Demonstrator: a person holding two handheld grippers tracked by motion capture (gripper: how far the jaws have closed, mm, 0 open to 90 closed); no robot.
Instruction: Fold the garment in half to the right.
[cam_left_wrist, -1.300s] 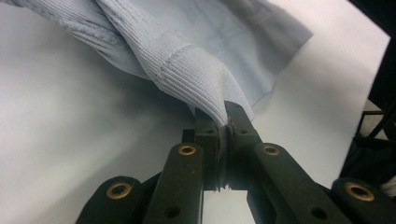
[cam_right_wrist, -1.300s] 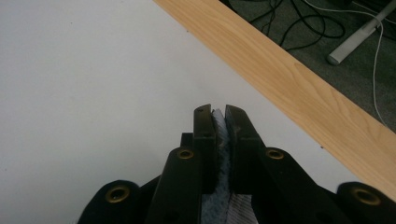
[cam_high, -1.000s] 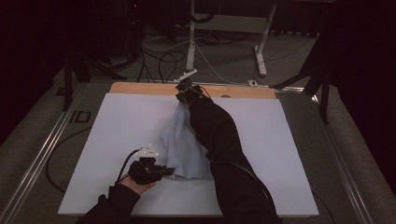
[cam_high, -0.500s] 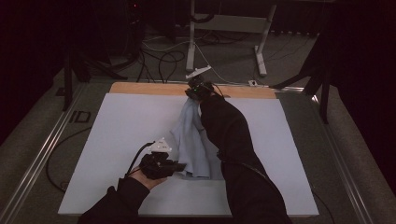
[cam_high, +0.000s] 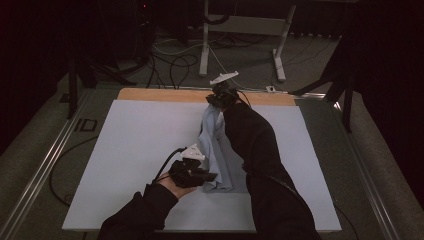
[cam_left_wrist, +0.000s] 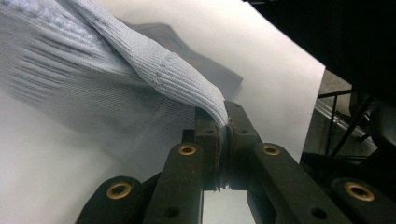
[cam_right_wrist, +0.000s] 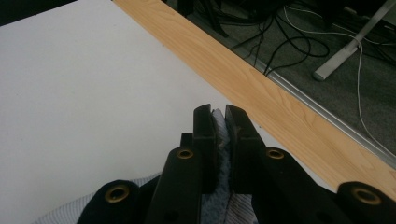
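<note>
The pale blue ribbed knit garment (cam_high: 216, 150) lies stretched along the middle of the white table top (cam_high: 125, 150), its long axis running from the near edge toward the far wooden edge strip (cam_high: 165, 94). Each end is pinched: the right gripper (cam_high: 219, 98) holds the far end close to the wooden strip, the left gripper (cam_high: 205, 176) holds the near end, toward the near edge.

In the left gripper view the jaws are pressed together on a ribbed cuff-like fold (cam_left_wrist: 196, 93) of the knit, which rises taut from the jaws. In the right gripper view the jaws (cam_right_wrist: 219, 116) stand nearly together with a thin bunch of blue fabric clamped between them.

The next move seems to turn on this line between the two grippers: the garment spans them lengthwise, so pulling them apart would straighten it, and bringing them together would fold it.

The high view gives the whole layout and the dark-sleeved right arm (cam_high: 255, 145) lying over the cloth; the gripper views give the knit's ribbing and the grip itself.
</note>
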